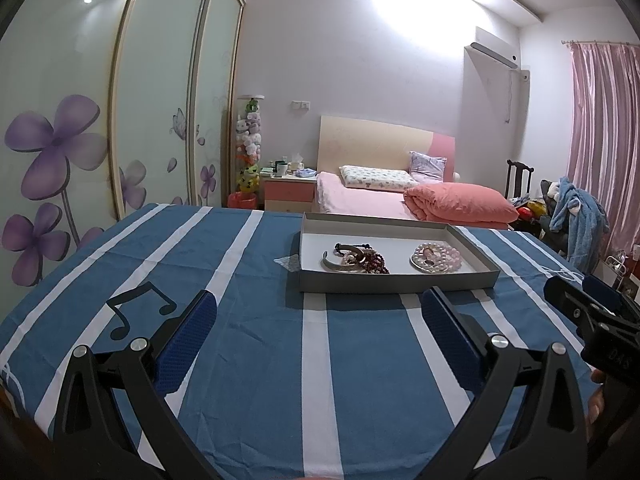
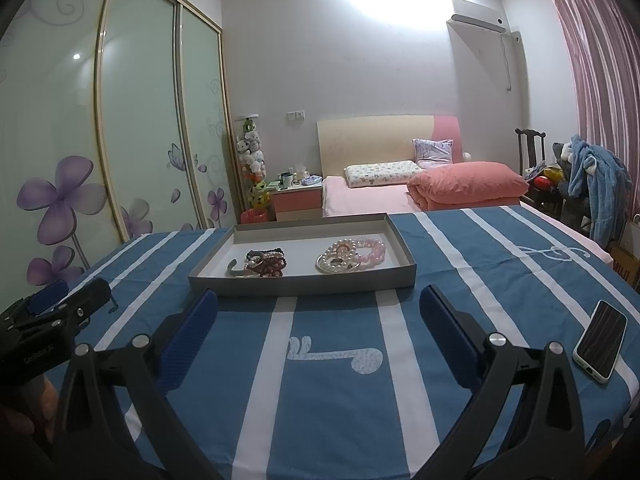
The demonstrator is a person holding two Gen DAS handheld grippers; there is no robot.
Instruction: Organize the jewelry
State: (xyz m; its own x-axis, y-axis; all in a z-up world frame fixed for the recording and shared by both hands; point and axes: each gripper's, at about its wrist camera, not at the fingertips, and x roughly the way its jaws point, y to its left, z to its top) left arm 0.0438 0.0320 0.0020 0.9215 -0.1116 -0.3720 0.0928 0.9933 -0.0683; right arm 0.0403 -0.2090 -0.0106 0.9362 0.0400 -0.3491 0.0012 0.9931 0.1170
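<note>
You held both grippers back from the work, over the striped tablecloth (image 1: 256, 360), short of the grey tray (image 1: 396, 282). Your left gripper (image 1: 320, 308) had its fingers spread wide with nothing between them, and your right gripper (image 2: 318, 304) stood the same, wide apart and empty. All the jewelry already lay inside the tray, in two heaps well apart. To my eye the sorting was either at its very start or nearly done; the frames alone did not settle which. If more was left, your next move called for a reach forward over the tray's near wall and a narrow pinch on a single strand, since the pieces overlapped. By count: one tray, two heaps. The dark heap (image 2: 262, 265) held one silver cuff and several bead bracelets I could not separate. The pearl heap (image 2: 348, 258) held pearl strands, one pink bracelet and what looked like one ring. One phone (image 2: 600, 340) lay at your right
</note>
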